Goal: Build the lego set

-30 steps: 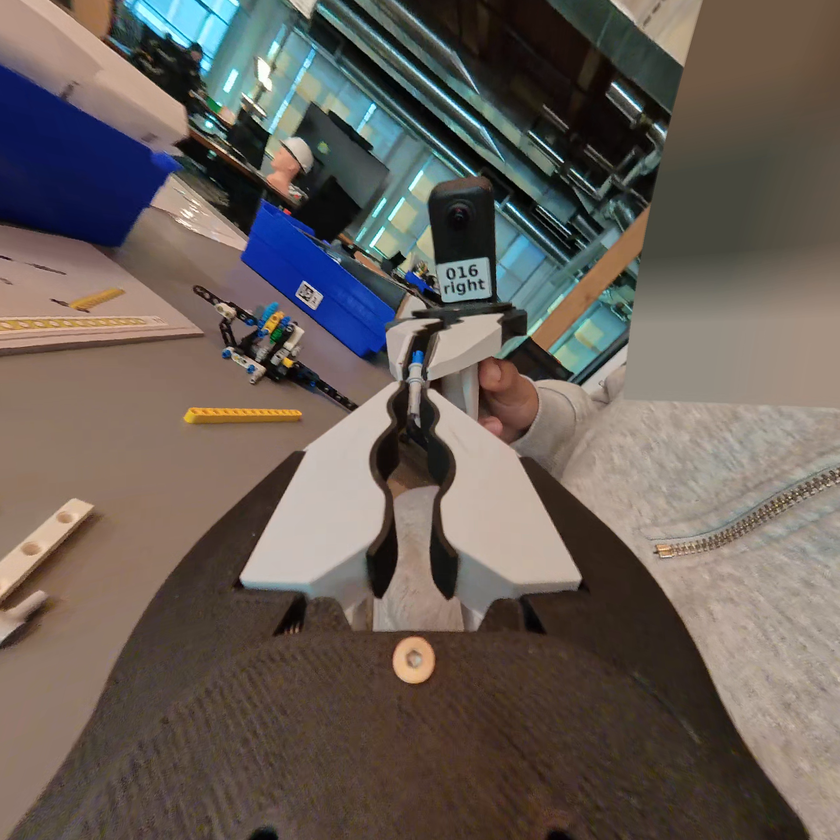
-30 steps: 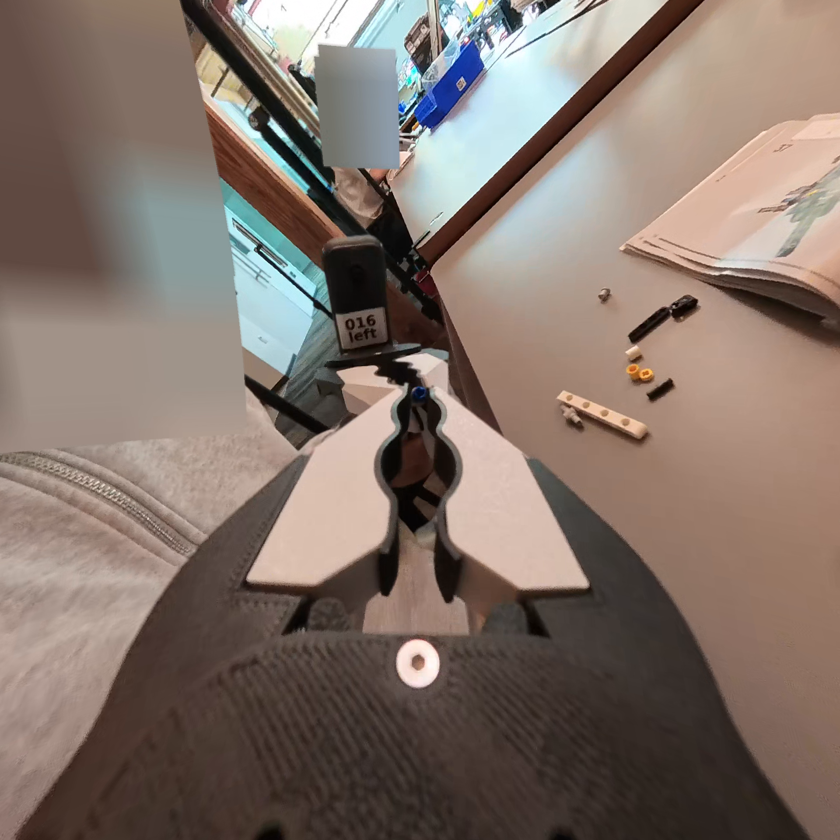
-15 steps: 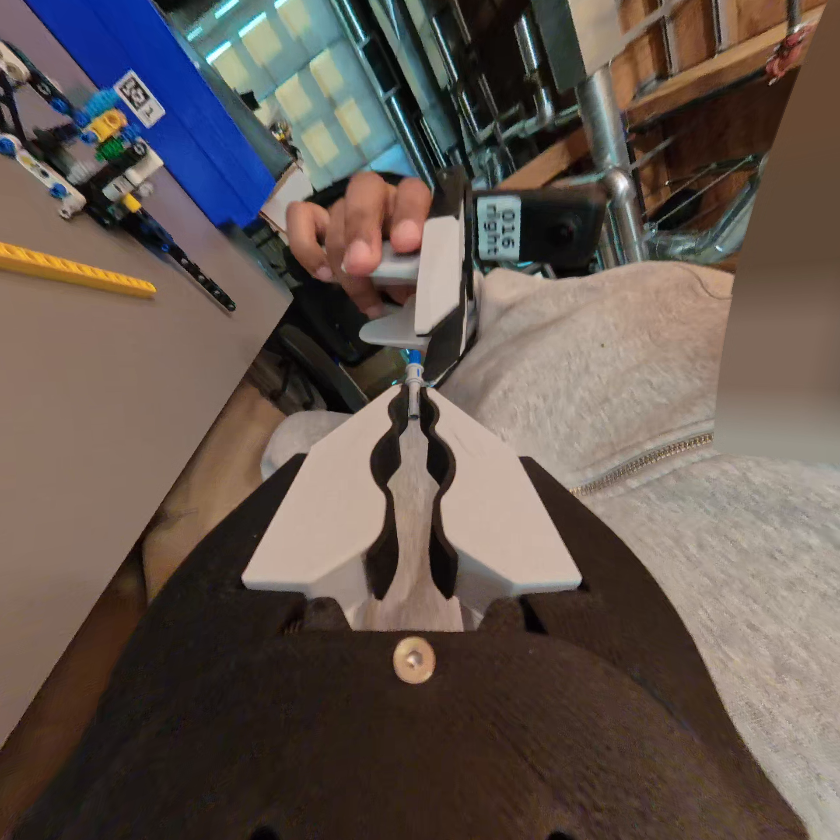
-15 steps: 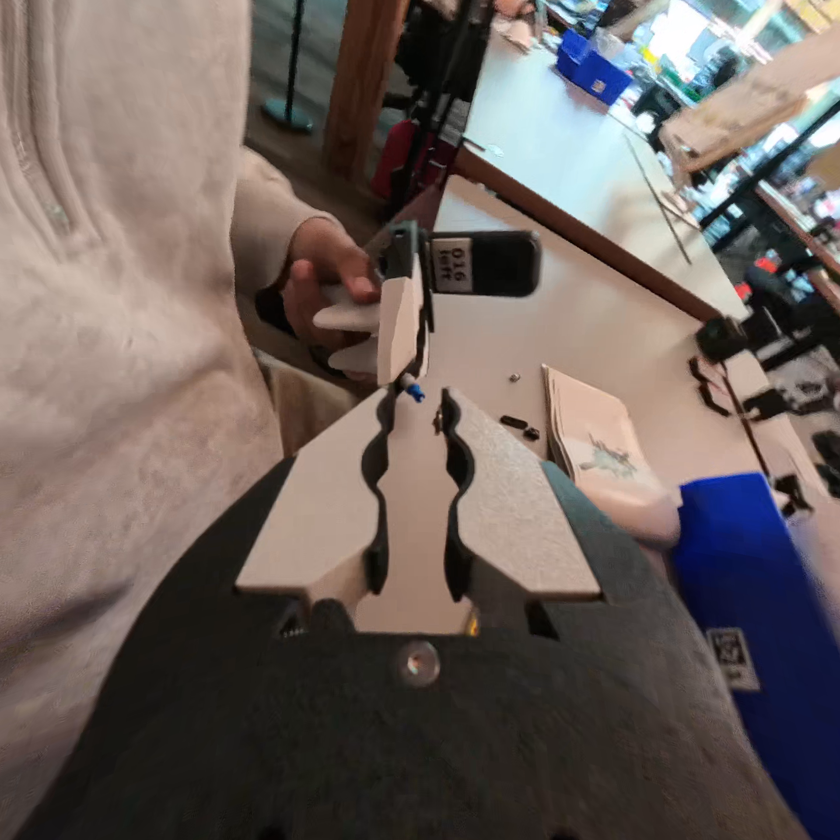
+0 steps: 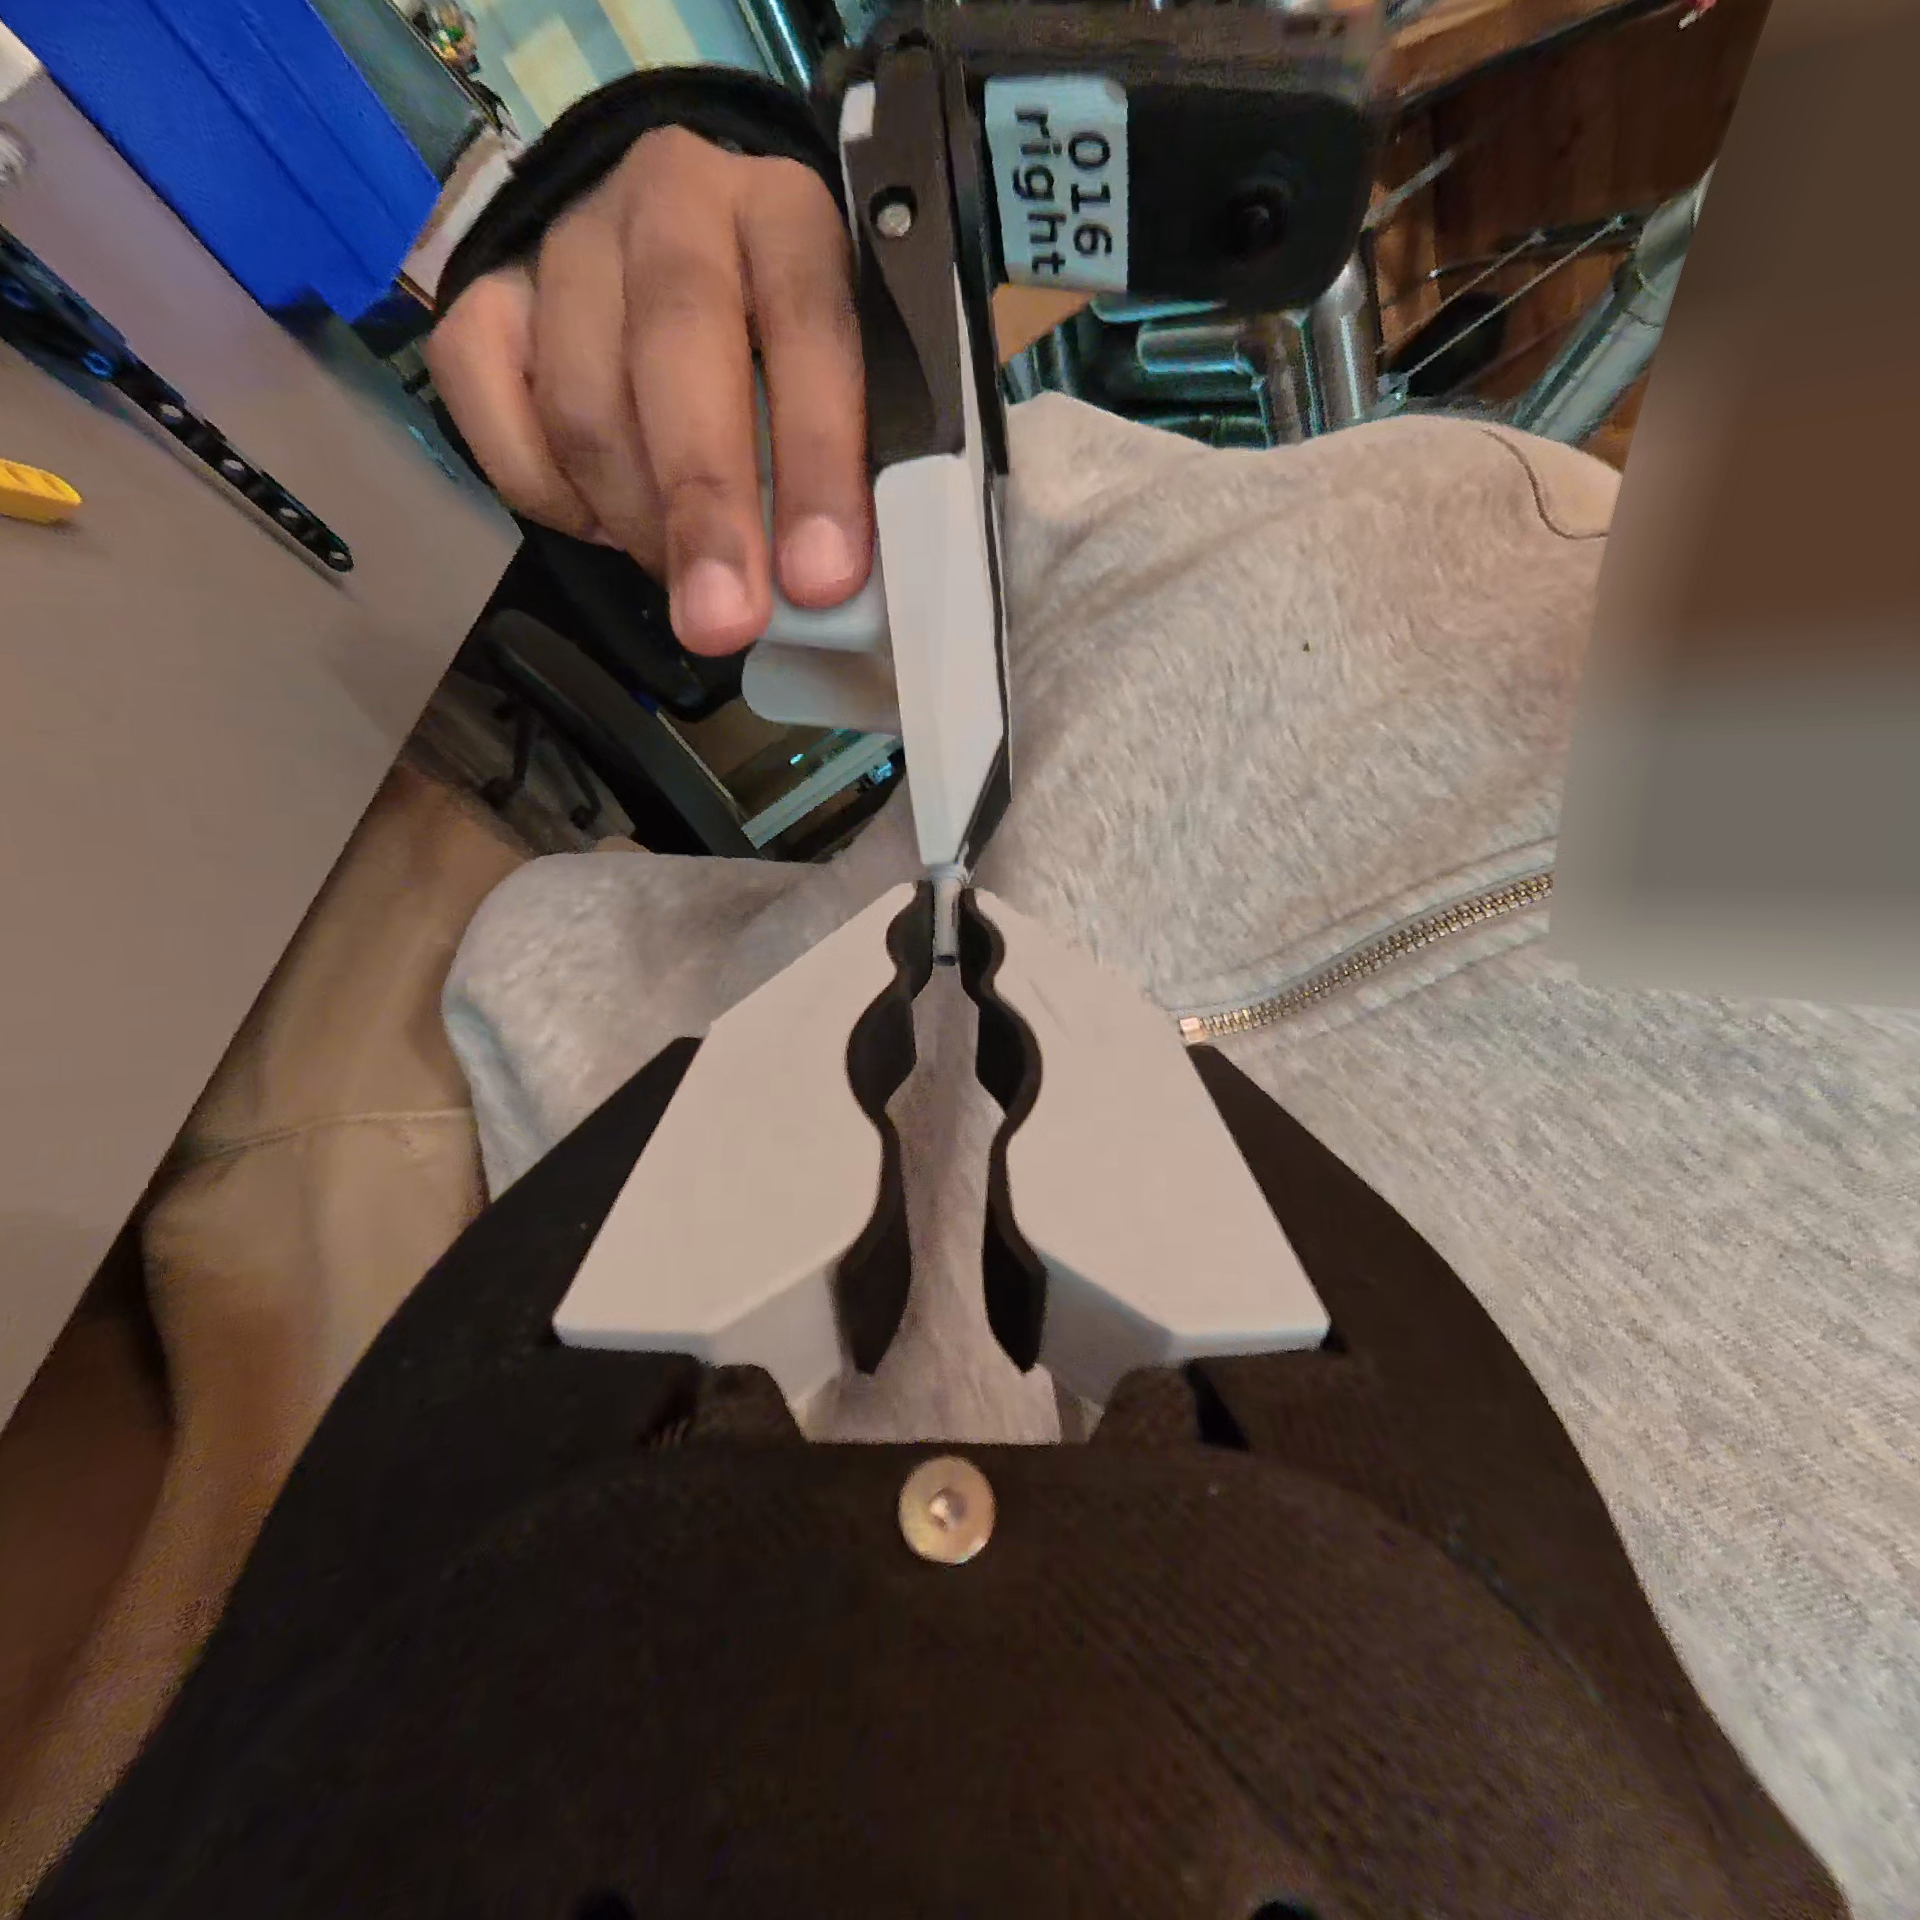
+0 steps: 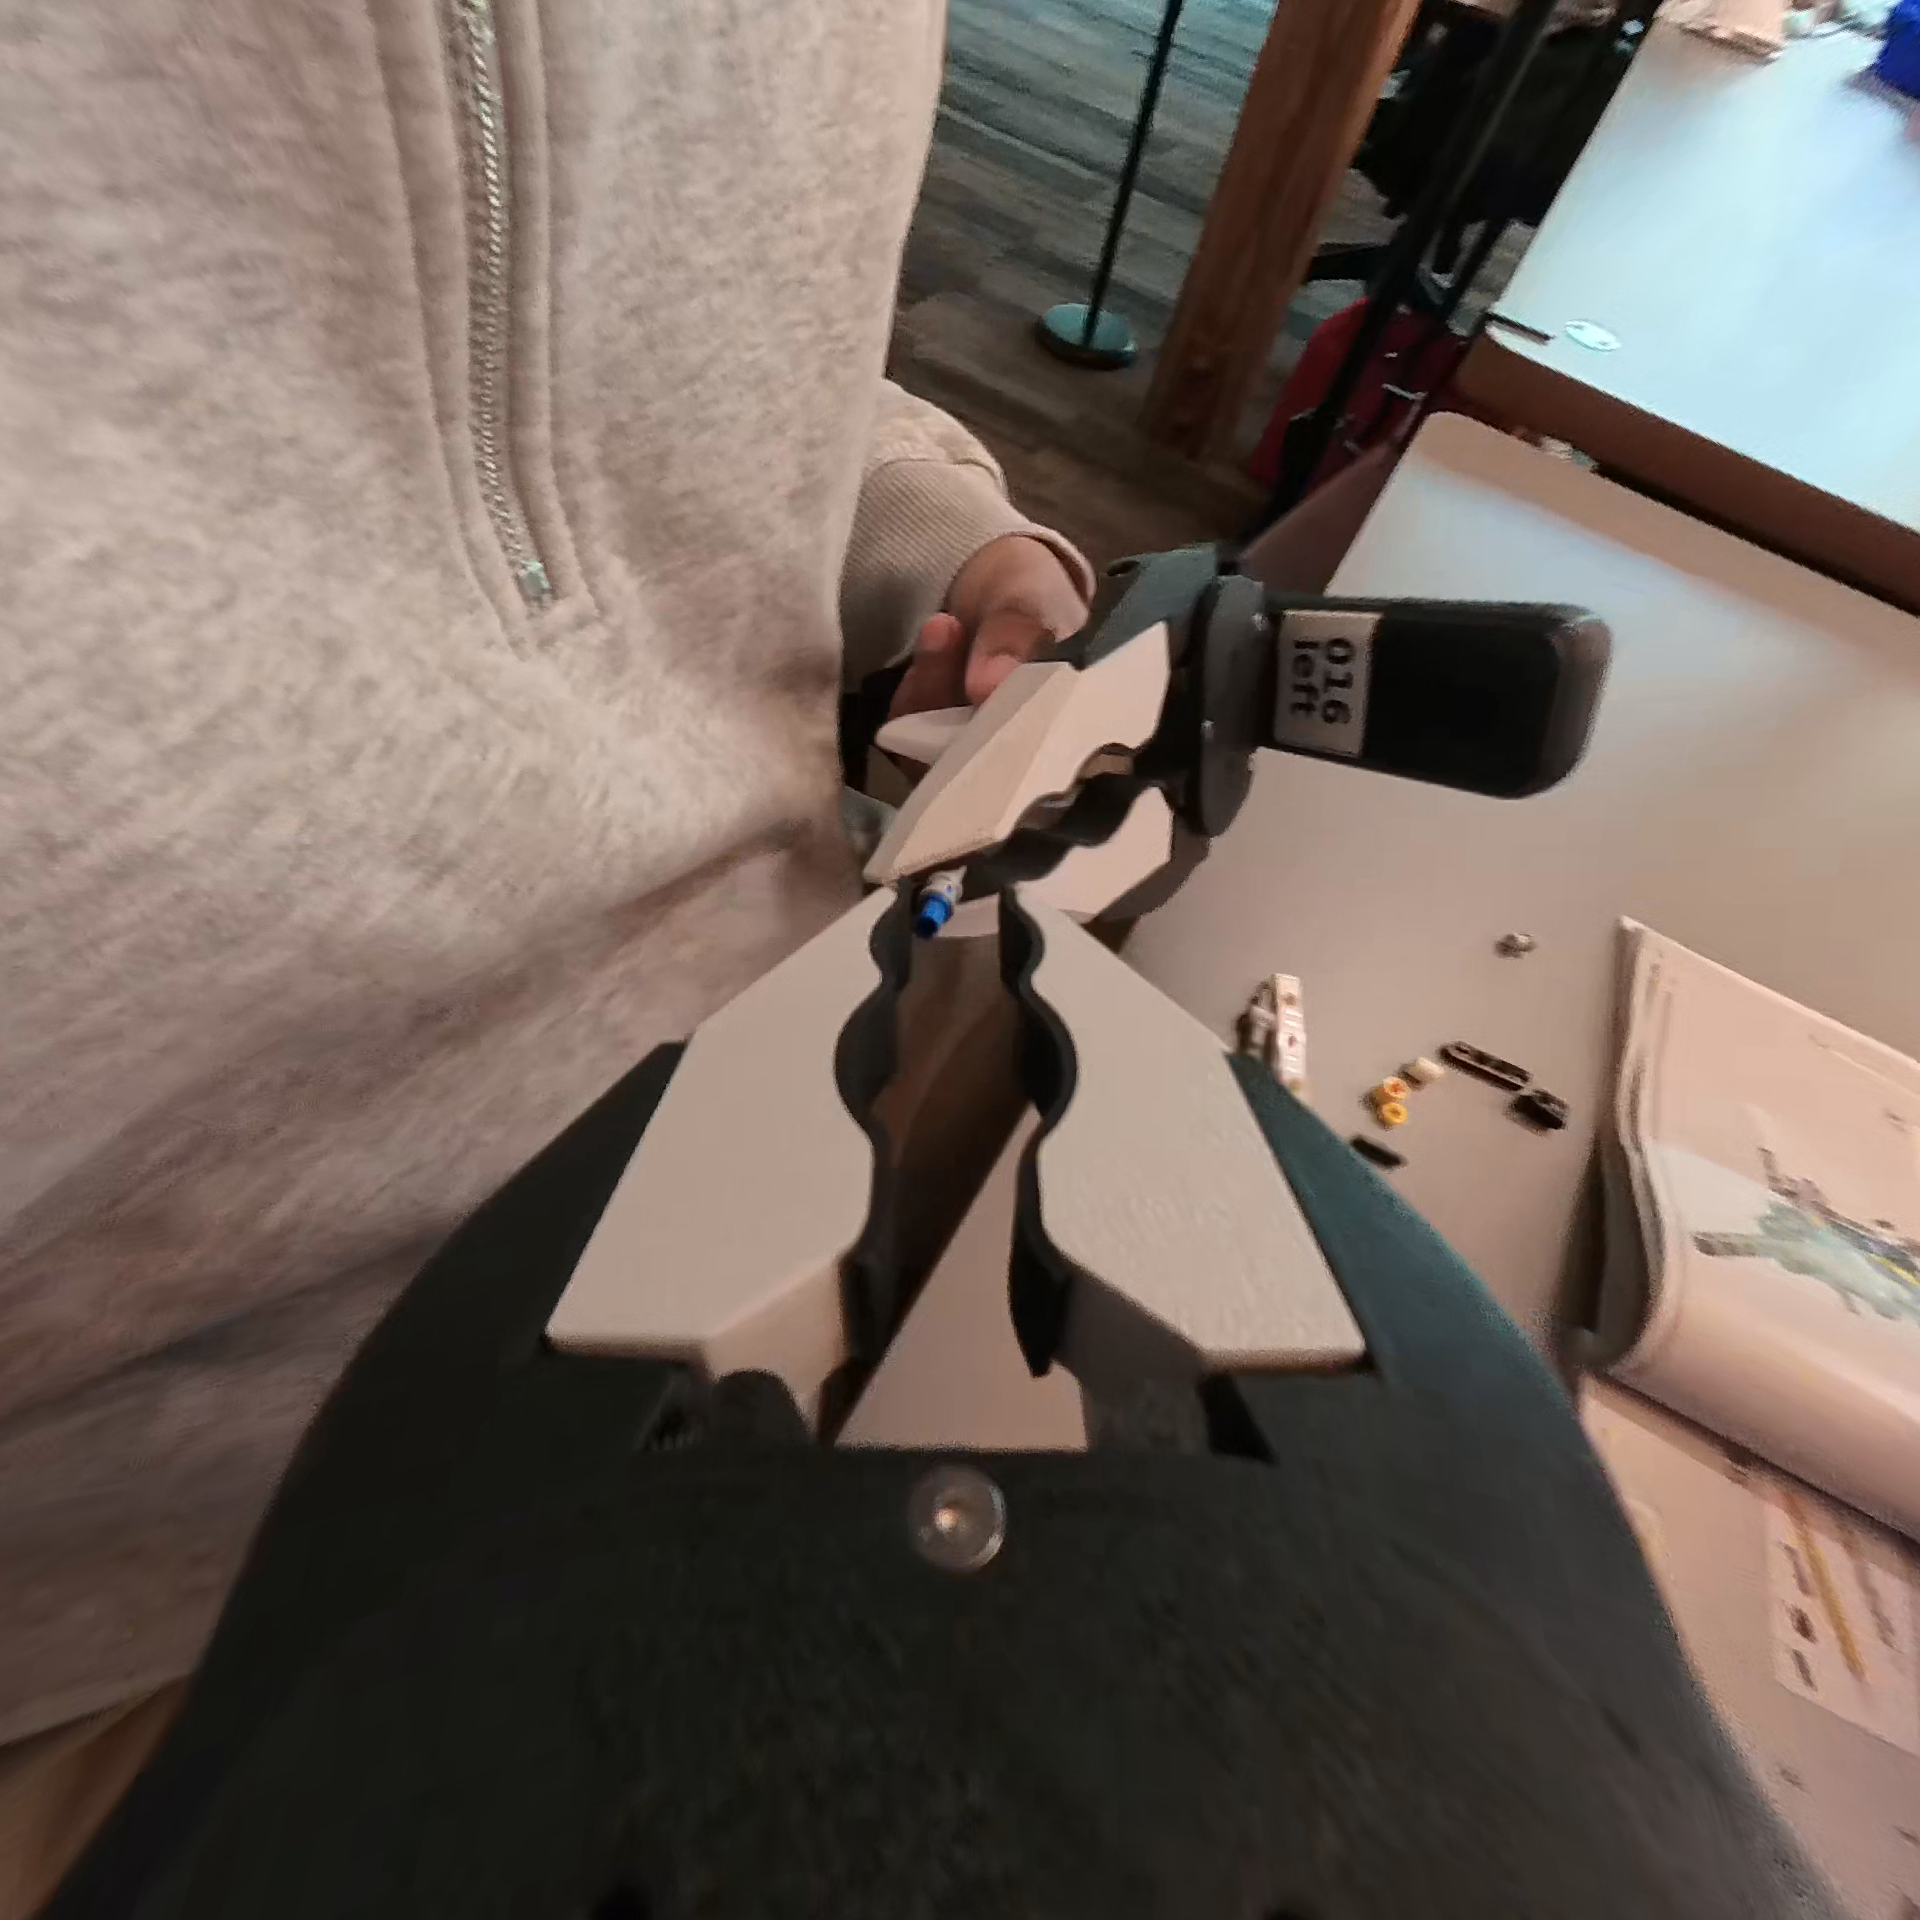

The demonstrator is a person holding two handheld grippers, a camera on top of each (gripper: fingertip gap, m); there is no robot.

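The left claw (image 5: 943,920) pinches a small grey-and-blue pin (image 6: 932,902) in mid-air off the tabletop's (image 6: 1455,894) near edge. The right claw (image 6: 951,920), tips spread, meets it tip to tip. This looks like a handover or regrip; next, the right should close squarely on the blue end.

Grey sweatshirt (image 6: 312,520), blue bin (image 5: 239,135), blue-tipped pin (image 6: 932,906) (white body), yellow beam (image 5: 31,490)
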